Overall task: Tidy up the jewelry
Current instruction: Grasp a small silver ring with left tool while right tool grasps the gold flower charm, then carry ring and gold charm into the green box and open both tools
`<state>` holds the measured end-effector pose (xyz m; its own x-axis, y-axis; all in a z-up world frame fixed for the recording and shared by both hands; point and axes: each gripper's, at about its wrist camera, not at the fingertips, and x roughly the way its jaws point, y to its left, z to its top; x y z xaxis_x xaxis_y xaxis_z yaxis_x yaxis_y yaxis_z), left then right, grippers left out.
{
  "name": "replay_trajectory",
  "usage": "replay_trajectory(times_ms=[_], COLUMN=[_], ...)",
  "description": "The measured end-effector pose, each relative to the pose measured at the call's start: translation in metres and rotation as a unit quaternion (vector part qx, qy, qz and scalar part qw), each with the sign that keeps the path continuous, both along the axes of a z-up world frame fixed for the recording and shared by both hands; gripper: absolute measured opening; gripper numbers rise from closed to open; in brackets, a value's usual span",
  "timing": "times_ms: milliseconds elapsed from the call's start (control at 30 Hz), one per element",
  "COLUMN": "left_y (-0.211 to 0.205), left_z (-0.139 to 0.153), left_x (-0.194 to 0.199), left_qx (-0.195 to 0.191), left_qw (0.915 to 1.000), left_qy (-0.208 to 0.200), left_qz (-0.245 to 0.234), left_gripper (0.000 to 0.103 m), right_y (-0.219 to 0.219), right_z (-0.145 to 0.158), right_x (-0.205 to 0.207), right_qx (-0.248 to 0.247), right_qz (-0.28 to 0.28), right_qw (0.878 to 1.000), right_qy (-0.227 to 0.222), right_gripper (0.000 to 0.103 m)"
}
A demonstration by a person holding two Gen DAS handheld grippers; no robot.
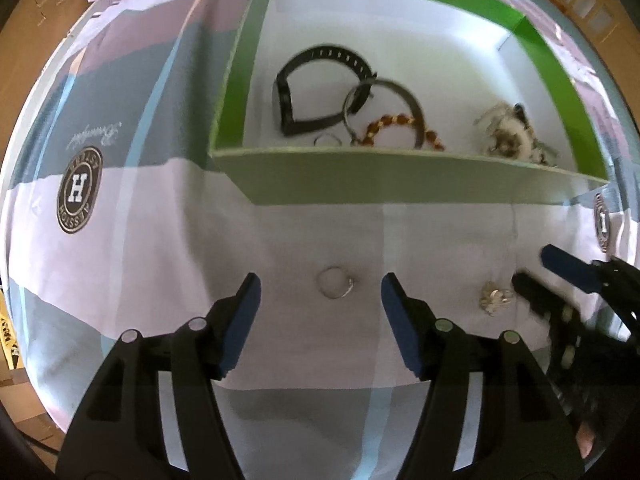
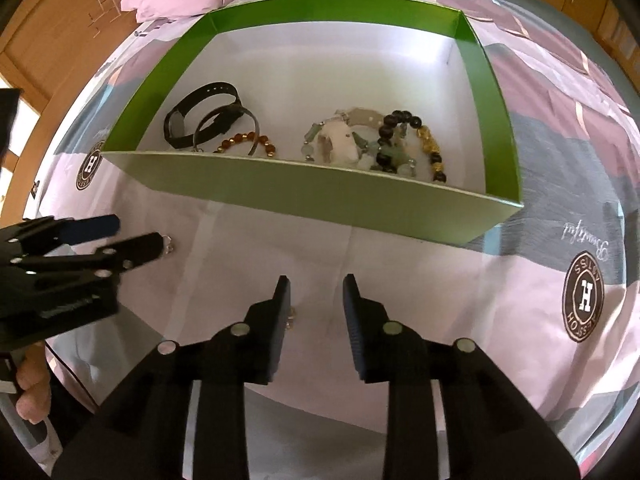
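From the left wrist camera, the left gripper point(image 1: 320, 292) is hovering low over the bed sheet point(image 1: 160, 240) with its fingers point(image 1: 248, 300) spread wide and grasping nothing. A thin silver ring point(image 1: 335, 287) is lying on the sheet right between them, so the fingers look lined up to close on it. To the right, a small gold-and-silver trinket point(image 1: 494, 298) is sitting on the sheet, with the right gripper point(image 1: 536, 270) reaching in just beside it. Beyond, the green box point(image 1: 400, 180) is holding pieces already collected: a black watch band point(image 1: 316, 92), a metal bangle point(image 1: 384, 108) and an amber bead bracelet point(image 1: 400, 130), grouped at the left of the box, apparently sorted by kind.

From the right wrist camera, the right gripper point(image 2: 316, 304) is showing its fingers point(image 2: 356, 312) parted and empty. The trinket point(image 2: 291, 318) is peeking out beside the left finger, mostly hidden, not between the two, so the gripper probably needs shifting left before closing. The box point(image 2: 320, 196) is standing just ahead, also holding a heap of jade and dark bead bracelets point(image 2: 380, 144). At the far left, the left gripper point(image 2: 138, 234) is poised over the ring point(image 2: 171, 245).
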<state>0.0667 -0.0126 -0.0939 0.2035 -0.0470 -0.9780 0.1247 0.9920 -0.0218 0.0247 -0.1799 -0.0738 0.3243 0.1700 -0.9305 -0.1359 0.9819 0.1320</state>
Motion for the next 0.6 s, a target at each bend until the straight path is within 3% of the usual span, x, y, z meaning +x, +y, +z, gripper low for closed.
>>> replay_trajectory(times_ms=[67, 100, 267, 333, 367, 400, 433, 467, 600], left_y=[-0.002, -0.003, -0.009, -0.010, -0.010, -0.009, -0.010, -0.009, -0.007], left_z=[-0.007, -0.010, -0.016, -0.016, -0.015, -0.015, -0.013, -0.012, -0.006], left_x=[0.001, 0.001, -0.002, -0.003, -0.003, -0.004, -0.003, -0.003, -0.001], left_qx=[0.003, 0.003, 0.014, 0.011, 0.012, 0.005, -0.003, -0.010, -0.022], left_qw=[1.0000, 1.0000, 0.9998, 0.9999, 0.9999, 0.9999, 0.9999, 0.9999, 0.9997], left_qy=[0.004, 0.007, 0.003, -0.001, -0.003, -0.005, -0.003, -0.002, -0.003], left_qz=[0.000, -0.002, -0.011, -0.012, -0.012, -0.012, -0.012, -0.009, -0.007], left_gripper=[0.064, 0.064, 0.059, 0.044, 0.039, 0.028, 0.021, 0.021, 0.021], right_y=[0.006, 0.012, 0.032, 0.034, 0.033, 0.032, 0.032, 0.032, 0.028], right_z=[-0.003, -0.006, -0.020, -0.027, -0.029, -0.029, -0.029, -0.028, -0.023], right_x=[-0.002, -0.004, -0.009, -0.008, -0.007, -0.007, -0.007, -0.007, -0.006], right_qx=[-0.011, -0.020, -0.059, -0.066, -0.065, -0.061, -0.061, -0.059, -0.046], right_qz=[0.013, 0.022, 0.057, 0.056, 0.055, 0.053, 0.053, 0.055, 0.047], right_qw=[1.000, 1.000, 0.996, 0.996, 0.996, 0.996, 0.997, 0.997, 0.998], right_qy=[0.005, 0.007, 0.020, 0.027, 0.027, 0.022, 0.020, 0.019, 0.017], right_gripper=[0.050, 0.053, 0.054, 0.054, 0.052, 0.047, 0.033, 0.025, 0.025])
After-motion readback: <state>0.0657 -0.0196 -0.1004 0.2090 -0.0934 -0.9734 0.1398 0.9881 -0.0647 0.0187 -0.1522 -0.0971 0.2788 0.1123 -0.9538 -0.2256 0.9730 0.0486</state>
